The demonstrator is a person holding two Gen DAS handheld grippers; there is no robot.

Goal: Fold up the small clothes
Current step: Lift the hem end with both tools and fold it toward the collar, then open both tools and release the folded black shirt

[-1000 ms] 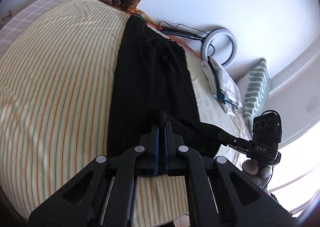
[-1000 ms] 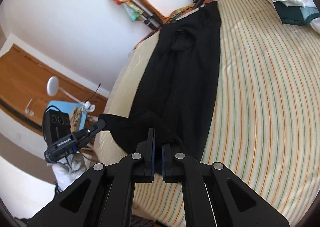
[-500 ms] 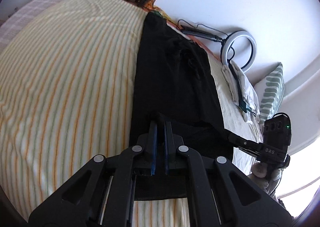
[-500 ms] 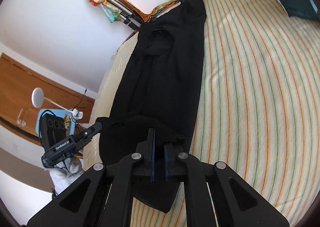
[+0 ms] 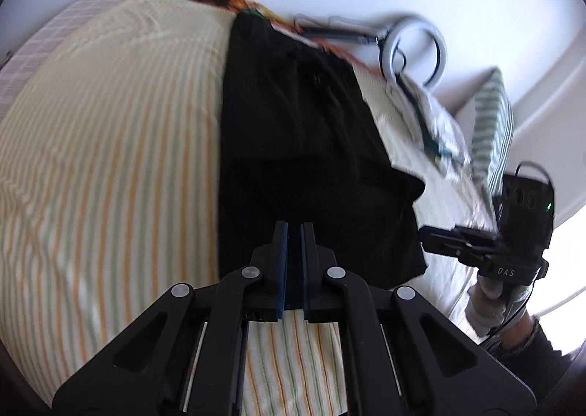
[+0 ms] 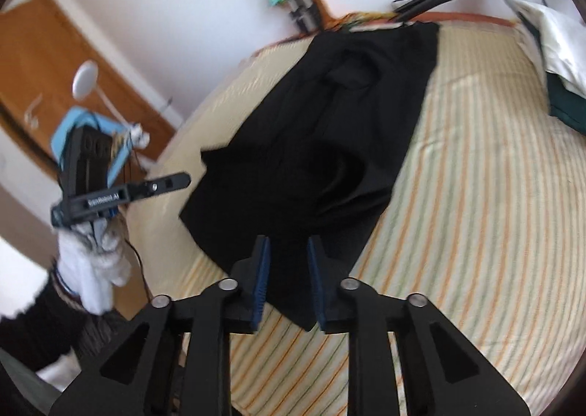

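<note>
Left gripper [image 5: 294, 229]: jaws nearly together, no cloth visibly pinched. Right gripper [image 6: 288, 251]: jaws opening, narrow gap, pads clear of the cloth behind them. Black garment [image 5: 311, 144] lies on the striped bed [image 5: 110, 159], near end folded over itself. Ring light [image 5: 415, 49] and pillow [image 5: 492, 130] beyond.

Black garment [image 5: 311, 159] lies partly folded on the striped bed [image 5: 110, 159].
</note>
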